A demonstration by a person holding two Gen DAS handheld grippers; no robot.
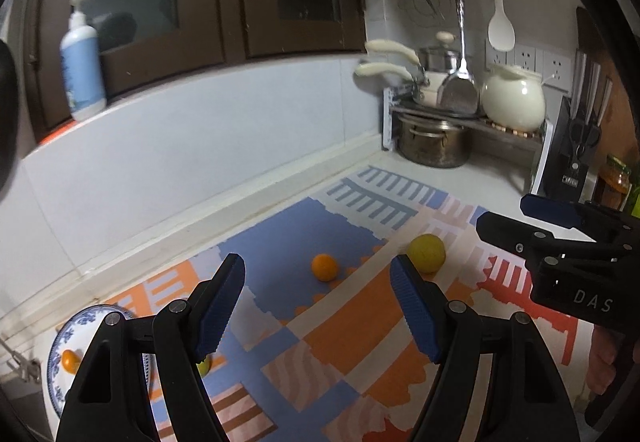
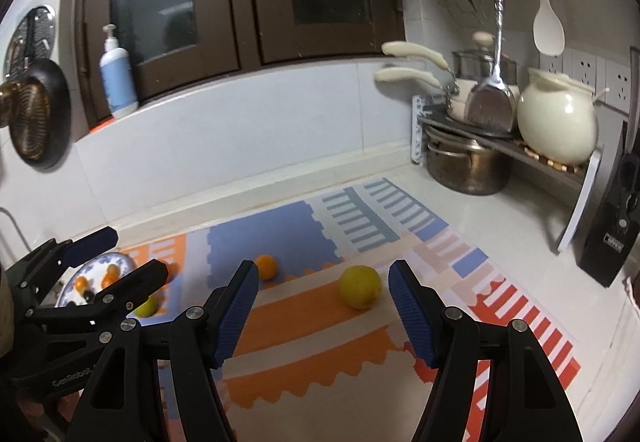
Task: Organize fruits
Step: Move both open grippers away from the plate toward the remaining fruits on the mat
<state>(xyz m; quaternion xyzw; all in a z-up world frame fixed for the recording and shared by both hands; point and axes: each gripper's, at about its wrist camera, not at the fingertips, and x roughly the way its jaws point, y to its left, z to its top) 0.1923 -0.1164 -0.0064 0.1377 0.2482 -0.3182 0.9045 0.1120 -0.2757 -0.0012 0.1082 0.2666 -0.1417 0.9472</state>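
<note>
A yellow lemon [image 1: 427, 253] and a small orange [image 1: 324, 267] lie on the patterned mat [image 1: 340, 342]. A blue-and-white plate [image 1: 68, 330] at the left holds small orange fruits [image 1: 70, 361]; another yellow-green fruit [image 1: 204, 366] lies beside it, partly hidden by my finger. My left gripper [image 1: 320, 306] is open and empty above the mat. My right gripper [image 2: 322, 310] is open and empty; the lemon [image 2: 359, 287] lies just ahead between its fingers, the orange [image 2: 266, 267] farther left. The plate [image 2: 120, 262] and yellow-green fruit [image 2: 145, 306] show at left behind the left gripper [image 2: 116, 258].
A rack [image 2: 500, 146] at the back right carries pans, a steel pot and a cream kettle [image 2: 558, 122]. A black knife block [image 2: 616, 218] stands at the right. A soap bottle [image 2: 117, 78] sits on the window ledge. A pan [image 2: 38, 114] hangs at left.
</note>
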